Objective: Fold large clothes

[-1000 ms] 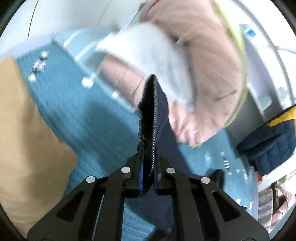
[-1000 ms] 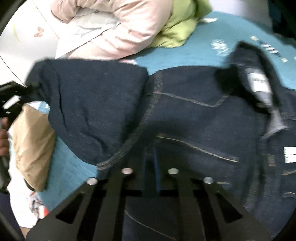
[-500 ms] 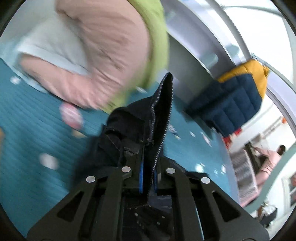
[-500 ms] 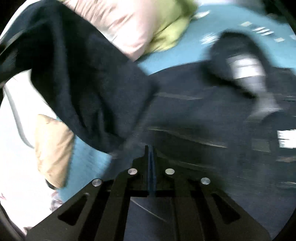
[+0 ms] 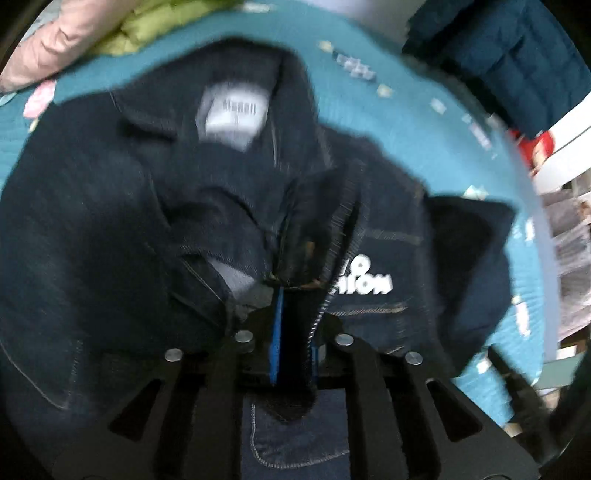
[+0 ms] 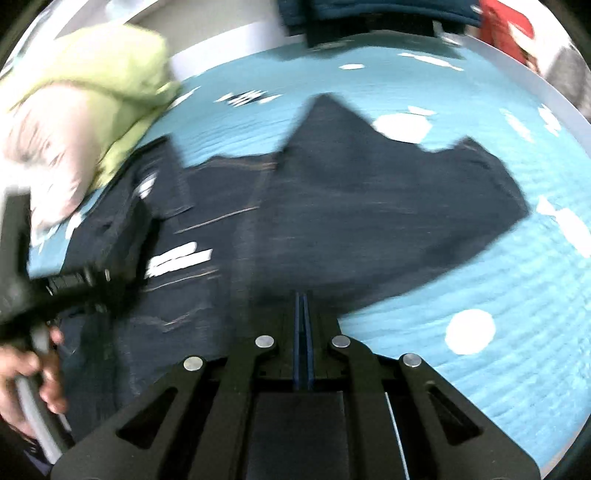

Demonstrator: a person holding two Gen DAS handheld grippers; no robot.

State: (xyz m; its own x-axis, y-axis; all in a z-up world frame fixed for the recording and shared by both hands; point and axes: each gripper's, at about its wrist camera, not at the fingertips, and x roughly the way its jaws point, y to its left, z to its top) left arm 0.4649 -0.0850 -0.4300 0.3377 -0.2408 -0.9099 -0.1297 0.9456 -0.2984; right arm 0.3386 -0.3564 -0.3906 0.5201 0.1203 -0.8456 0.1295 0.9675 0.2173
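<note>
A dark denim jacket [image 5: 110, 229] with a white neck label [image 5: 232, 114] and white chest lettering lies spread on the teal bedspread [image 5: 406, 122]. My left gripper [image 5: 295, 325] is shut on a stitched edge of the jacket, held over its front. In the right wrist view the jacket [image 6: 351, 206] lies on the bedspread [image 6: 498, 295]. My right gripper [image 6: 303, 321] has its jaws together at the jacket's near edge; the frame does not show cloth between them. The left gripper [image 6: 92, 280] and the hand holding it show at the left.
A pink garment [image 5: 48, 55] and a lime-green one [image 5: 147, 22] are piled at the bed's far left, also seen in the right wrist view [image 6: 92, 74]. A navy quilted jacket [image 5: 509, 62] lies at the far right edge. The bed's white rim [image 6: 517, 62] curves along the right.
The left gripper carried the jacket edge from high in the air down over the jacket's front. The lifted part now lies down, and the right wrist view has swung toward the sleeve and open bedspread.
</note>
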